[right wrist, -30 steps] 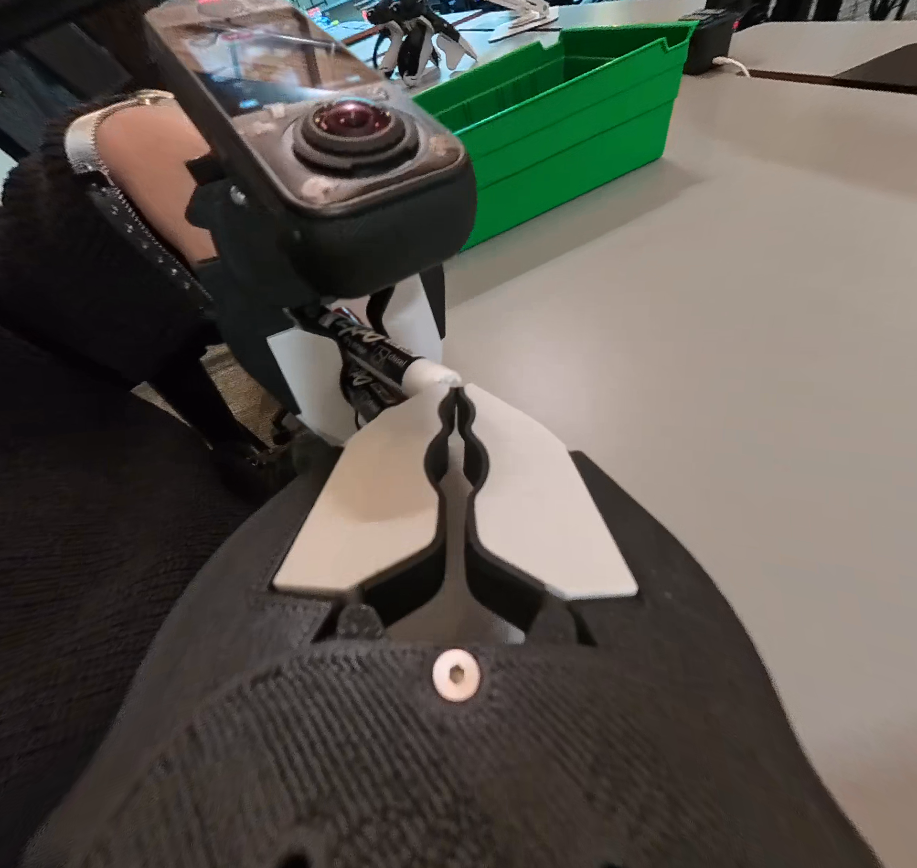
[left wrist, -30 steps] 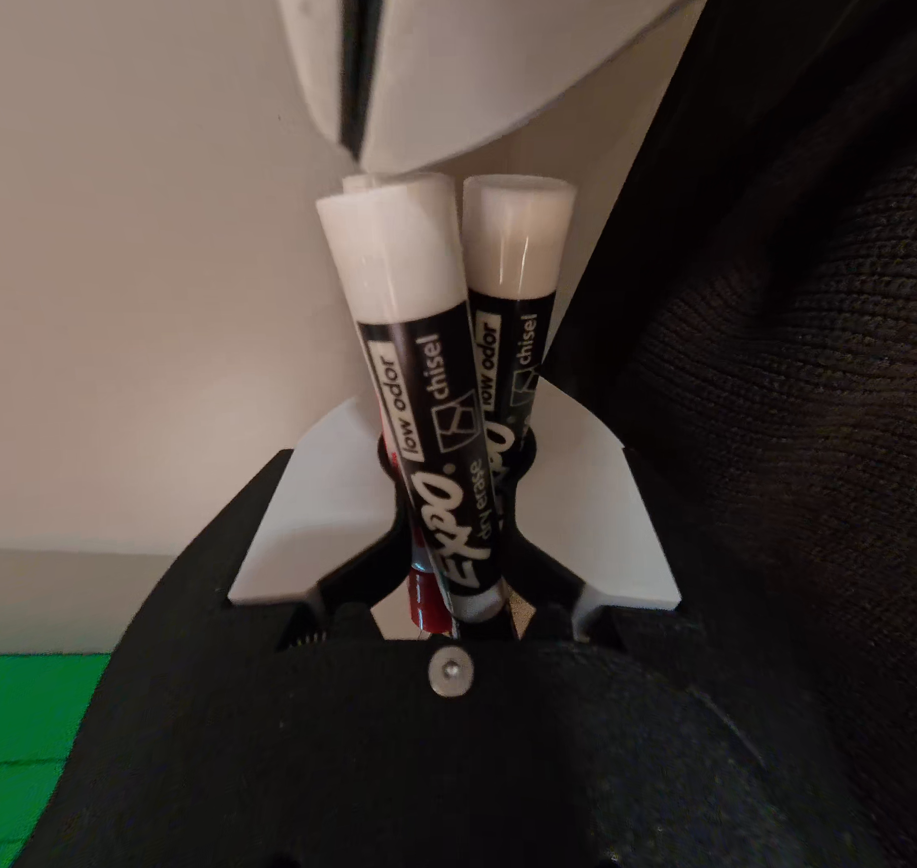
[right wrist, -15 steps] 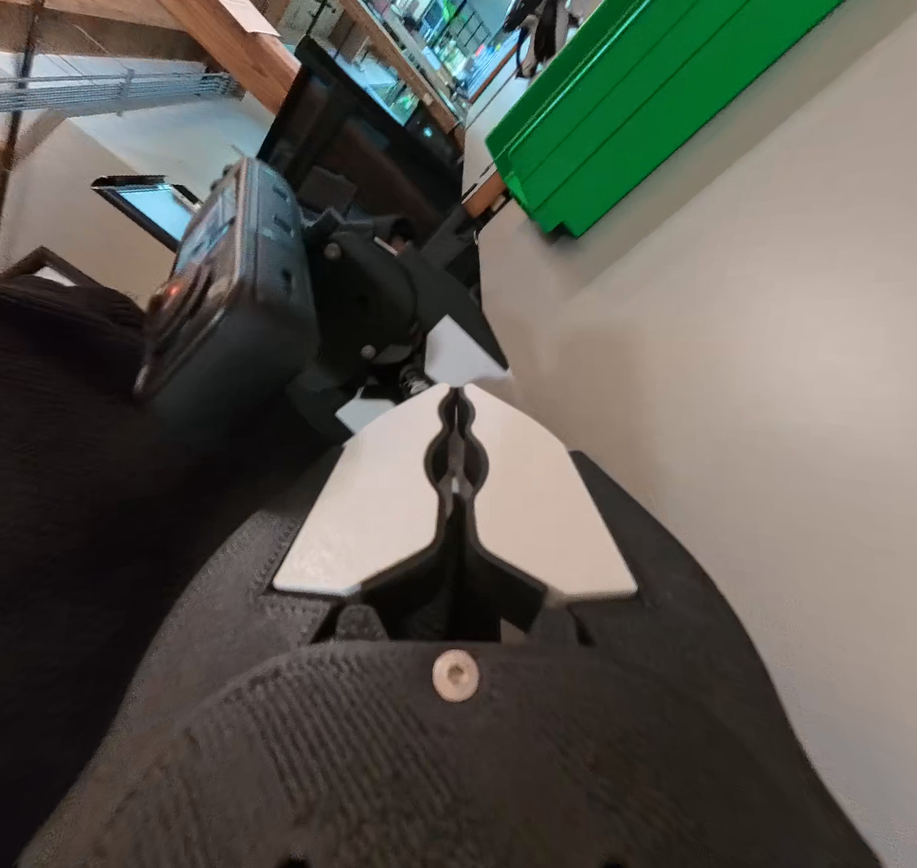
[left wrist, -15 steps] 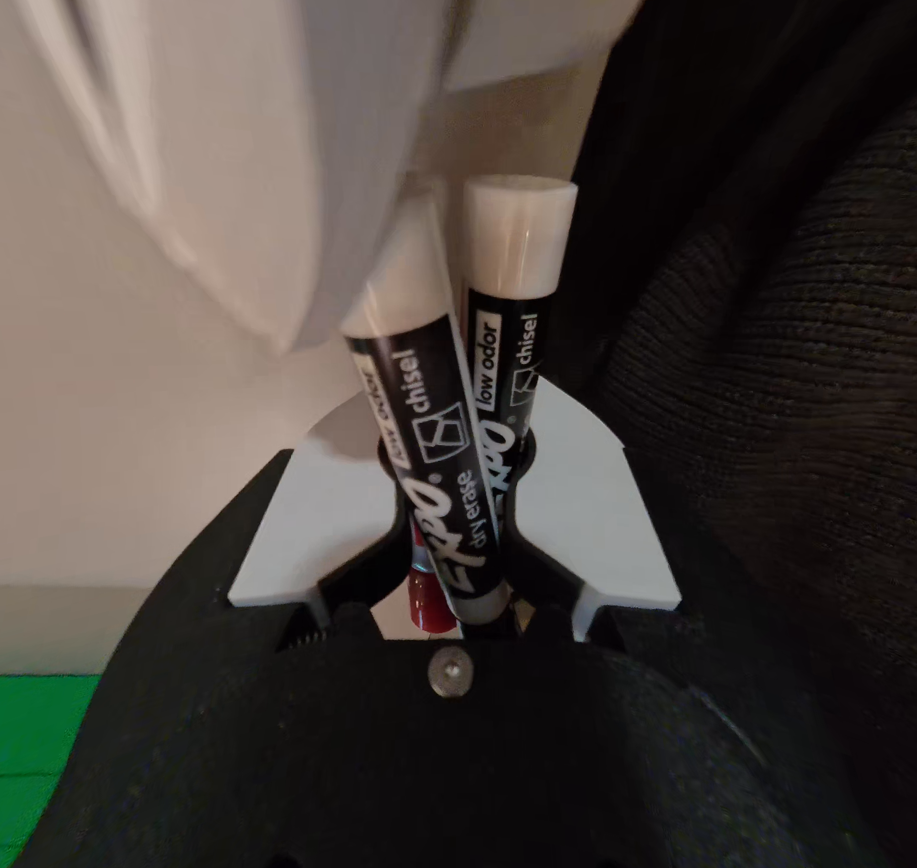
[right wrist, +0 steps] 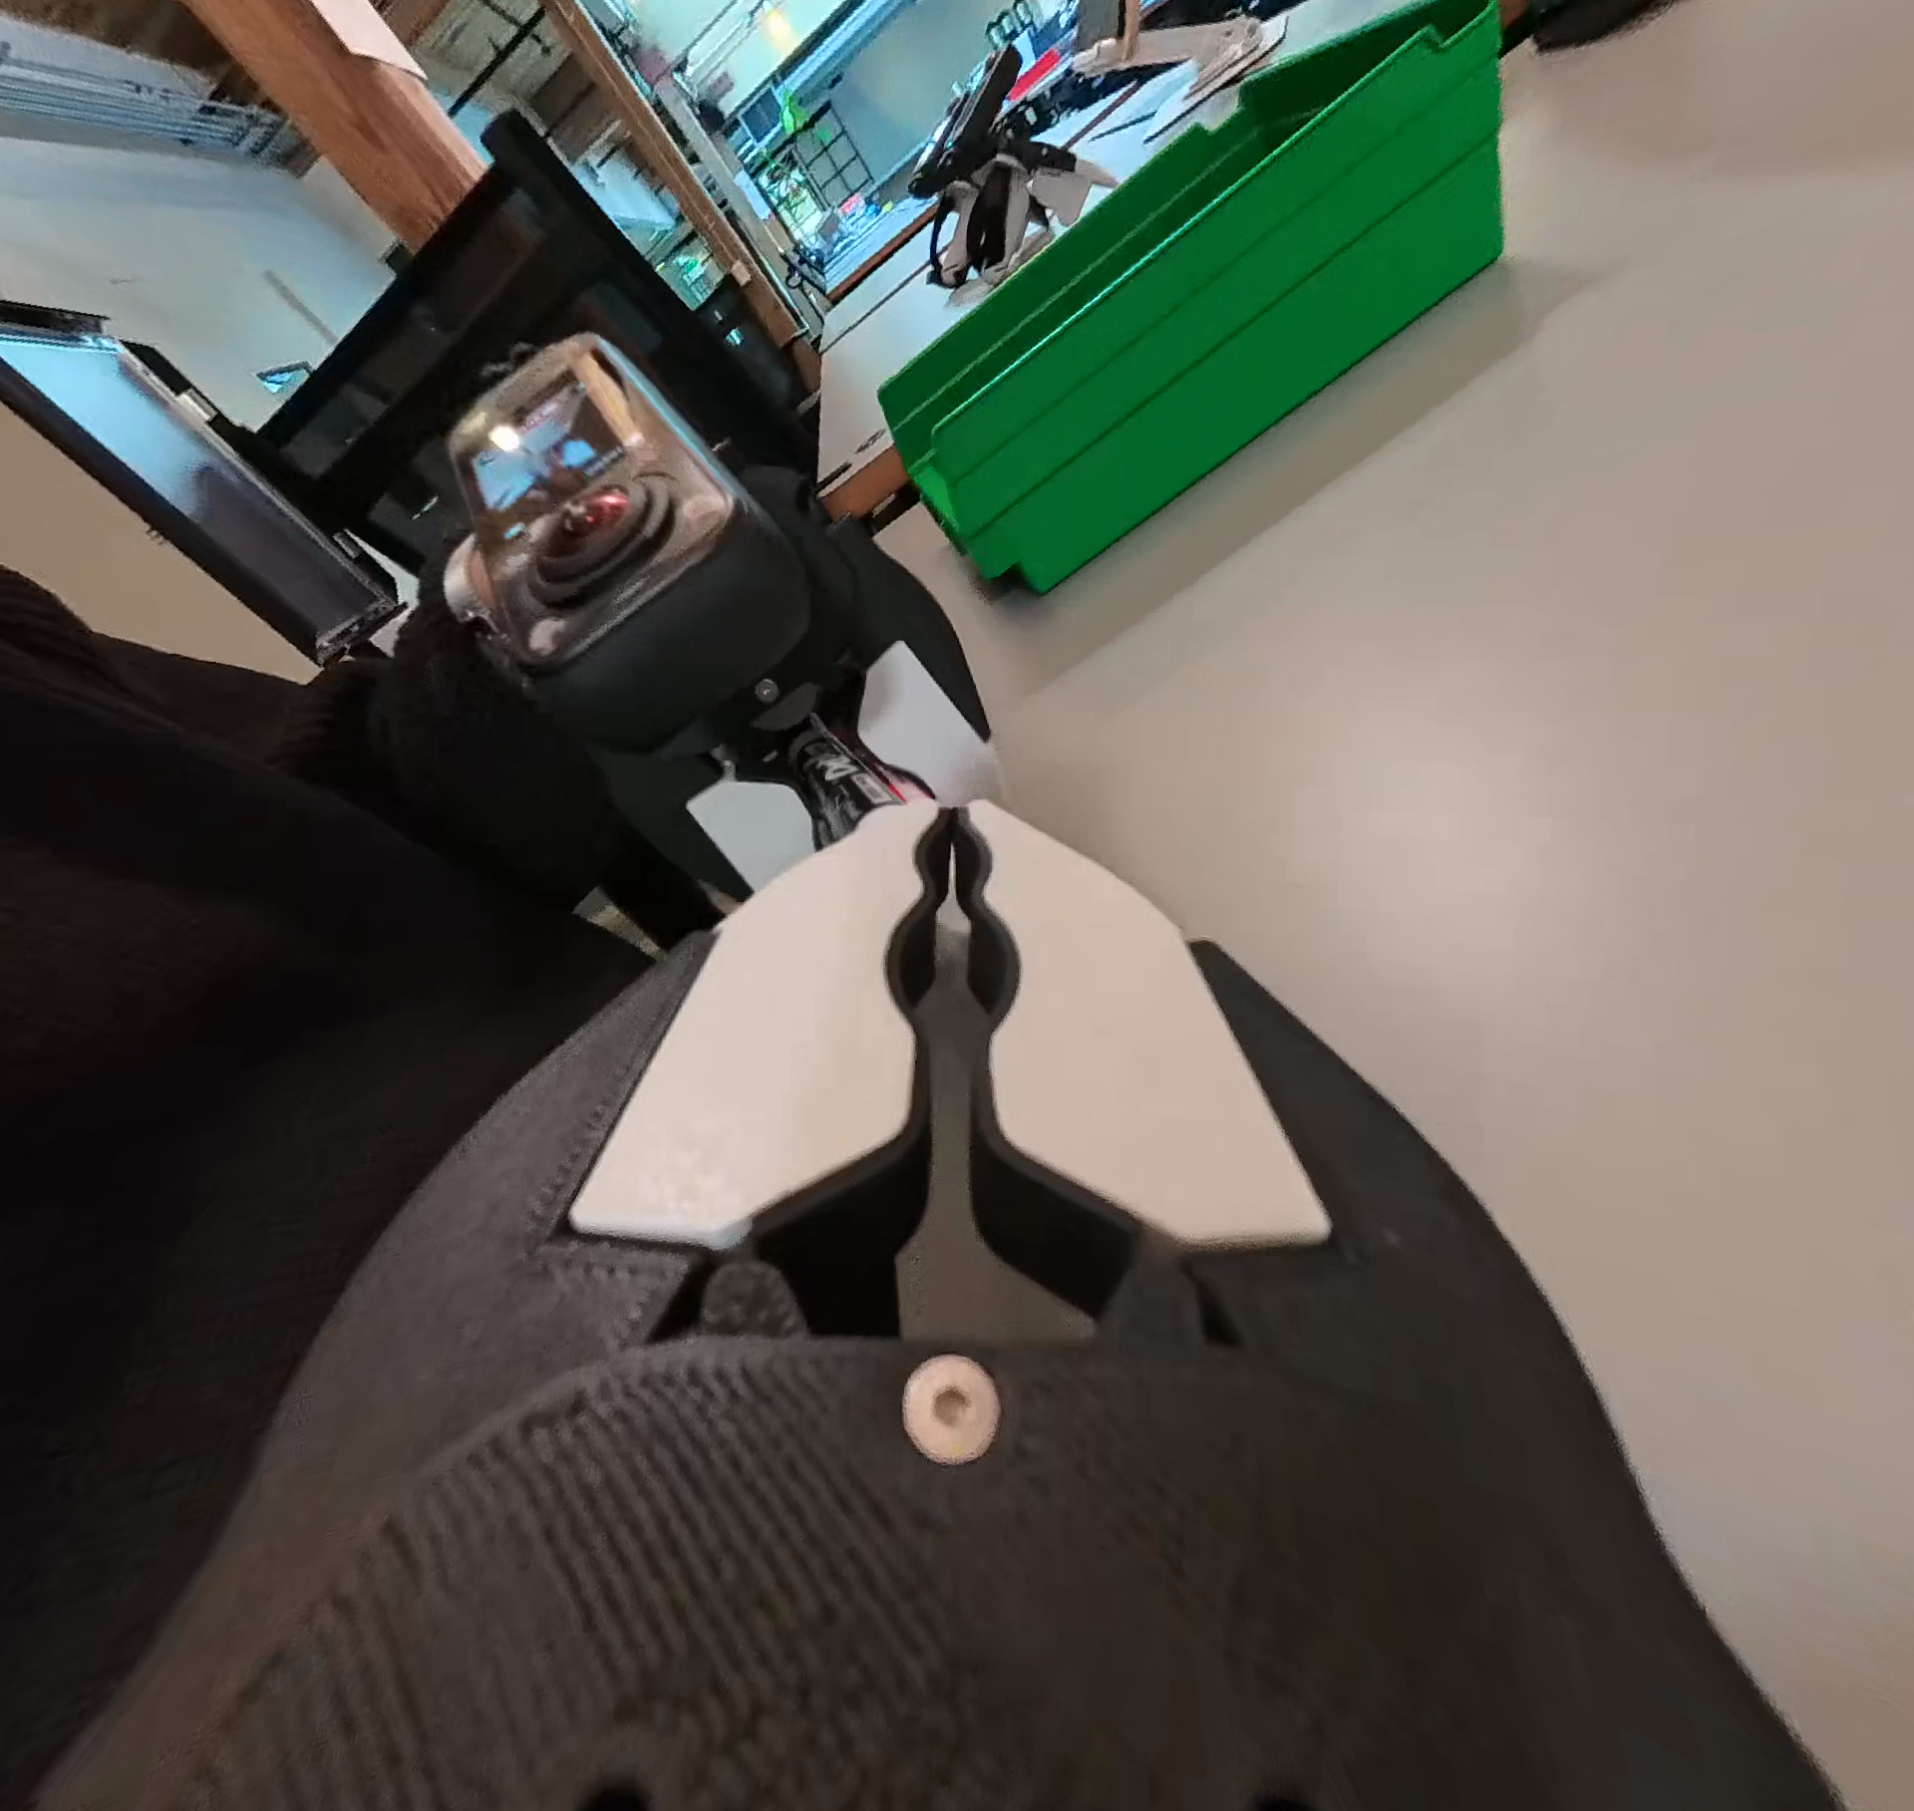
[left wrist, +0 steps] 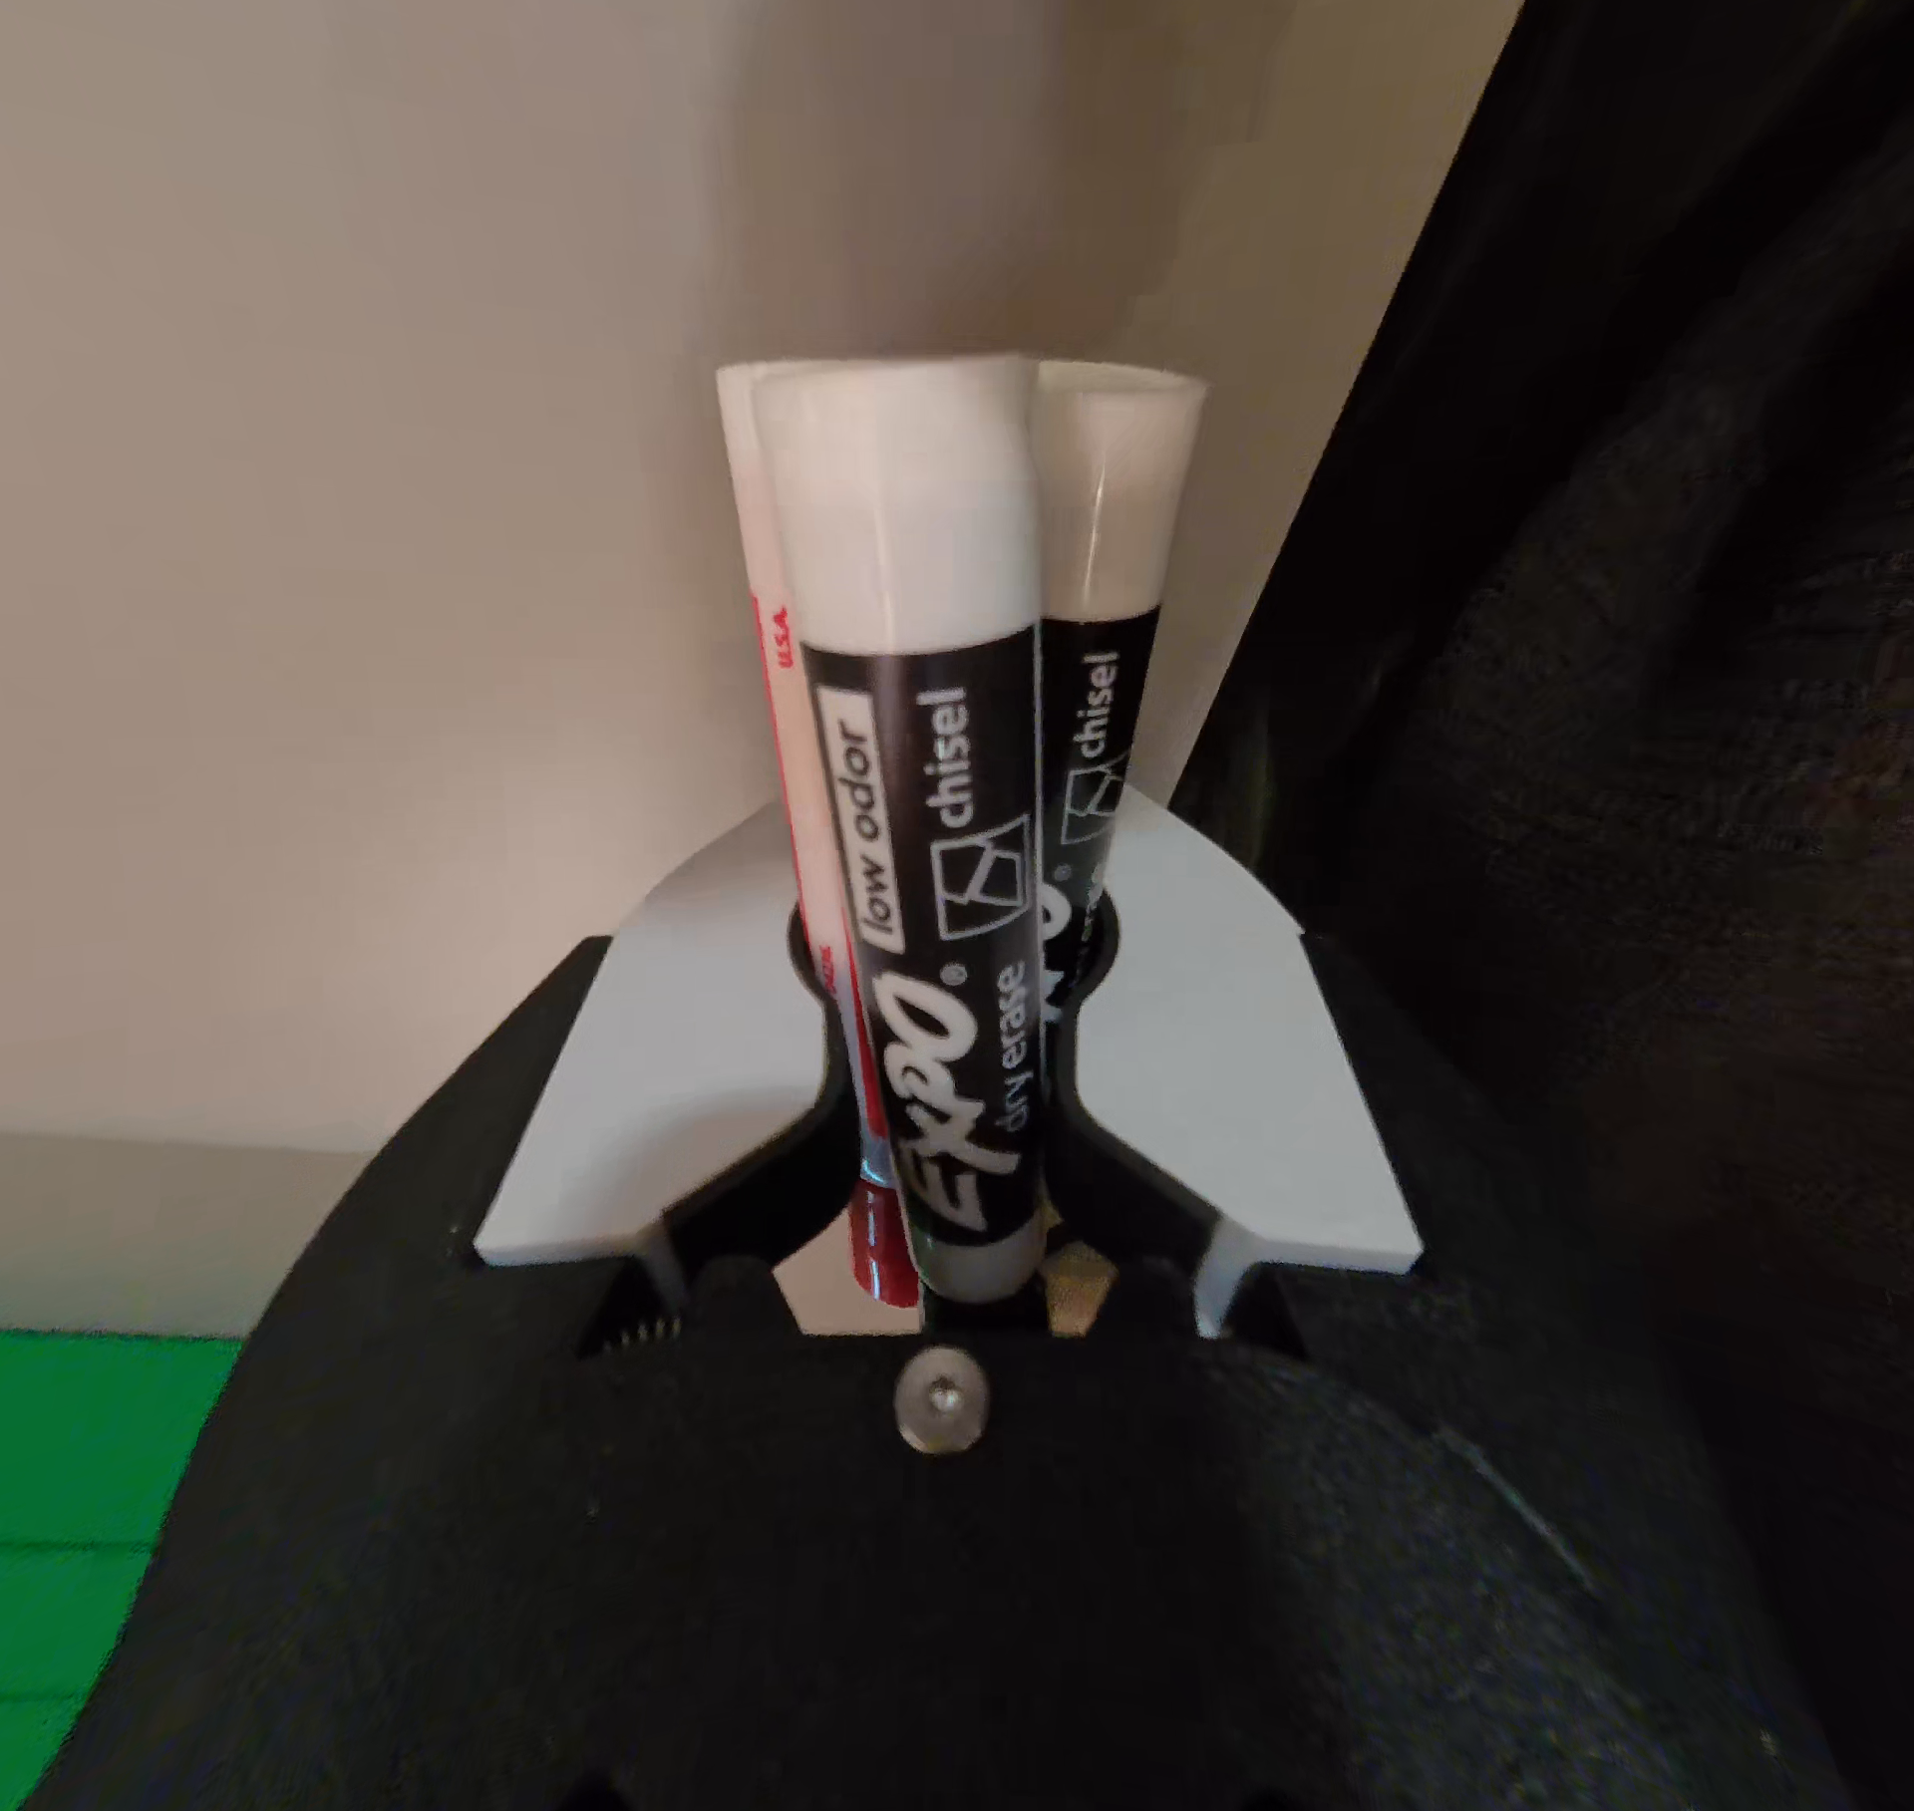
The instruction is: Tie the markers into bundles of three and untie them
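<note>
The left gripper (left wrist: 948, 943), a black body with two white plastic fingers (left wrist: 715, 1016), is clenched around a bundle of three dry-erase markers: a front black-labelled marker with a white barrel end (left wrist: 922, 726), a second black-labelled marker (left wrist: 1113, 643) just beside it on the right, and a red-printed marker (left wrist: 792, 757) tucked against its left side. The markers point forward along the fingers, white ends toward the pale grey table top (left wrist: 363, 415), with a dark knitted sleeve (left wrist: 1605, 829) to the right. The right gripper (right wrist: 953, 819) is tilted low over the table (right wrist: 1554, 829), its white fingers (right wrist: 798, 1057) closed together on nothing, their tips near the left gripper (right wrist: 937, 767) and its markers. A green plastic bin (right wrist: 1222, 374) sits farther back on the table.
</note>
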`<move>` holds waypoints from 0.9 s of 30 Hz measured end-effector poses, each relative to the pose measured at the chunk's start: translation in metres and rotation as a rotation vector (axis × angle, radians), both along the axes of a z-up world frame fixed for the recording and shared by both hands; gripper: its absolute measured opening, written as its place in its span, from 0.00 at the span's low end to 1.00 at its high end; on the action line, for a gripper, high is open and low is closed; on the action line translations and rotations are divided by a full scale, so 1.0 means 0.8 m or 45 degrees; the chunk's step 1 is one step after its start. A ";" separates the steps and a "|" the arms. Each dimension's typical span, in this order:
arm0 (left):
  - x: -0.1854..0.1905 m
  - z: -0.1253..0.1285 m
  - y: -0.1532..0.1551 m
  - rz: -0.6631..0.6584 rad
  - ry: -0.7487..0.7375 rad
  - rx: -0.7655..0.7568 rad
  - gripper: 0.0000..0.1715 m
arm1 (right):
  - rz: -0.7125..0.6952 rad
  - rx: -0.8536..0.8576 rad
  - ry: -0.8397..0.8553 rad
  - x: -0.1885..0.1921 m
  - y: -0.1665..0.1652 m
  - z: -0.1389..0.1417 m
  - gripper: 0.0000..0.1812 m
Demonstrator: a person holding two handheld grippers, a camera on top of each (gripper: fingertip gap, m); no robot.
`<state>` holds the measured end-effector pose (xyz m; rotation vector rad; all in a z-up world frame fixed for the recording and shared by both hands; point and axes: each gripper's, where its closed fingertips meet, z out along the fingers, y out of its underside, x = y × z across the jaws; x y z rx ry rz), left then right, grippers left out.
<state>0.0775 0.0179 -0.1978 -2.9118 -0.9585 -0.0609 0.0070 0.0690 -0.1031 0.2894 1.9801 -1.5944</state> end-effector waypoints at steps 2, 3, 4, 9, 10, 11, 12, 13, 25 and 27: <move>0.017 -0.002 -0.018 -0.101 -0.068 -0.038 0.25 | -0.019 0.002 0.005 -0.005 0.003 -0.001 0.00; 0.023 -0.002 -0.026 -0.138 -0.093 -0.050 0.25 | -0.029 0.003 0.008 -0.007 0.004 -0.001 0.00; 0.023 -0.002 -0.033 -0.162 -0.076 -0.048 0.25 | -0.034 0.003 0.006 -0.009 0.005 -0.002 0.00; 0.007 0.005 -0.055 -0.103 -0.010 0.008 0.25 | -0.023 0.008 -0.018 -0.007 0.002 -0.005 0.00; 0.006 0.005 -0.061 -0.091 -0.006 0.015 0.25 | -0.014 0.015 -0.017 -0.005 0.001 -0.007 0.00; 0.004 0.005 -0.067 -0.081 0.001 0.015 0.25 | -0.007 0.023 -0.010 -0.003 0.000 -0.009 0.00; 0.003 0.004 -0.075 -0.074 0.013 0.011 0.25 | 0.000 0.032 0.001 -0.001 -0.002 -0.011 0.00; 0.003 0.003 -0.083 -0.065 0.013 0.005 0.25 | 0.007 0.040 0.013 0.001 -0.003 -0.013 0.00; 0.024 0.032 -0.120 0.059 0.153 0.167 0.25 | 0.262 0.084 0.089 0.031 -0.039 -0.020 0.00; 0.032 0.033 -0.126 0.100 0.173 0.168 0.25 | 0.329 0.125 0.033 0.037 -0.051 -0.024 0.00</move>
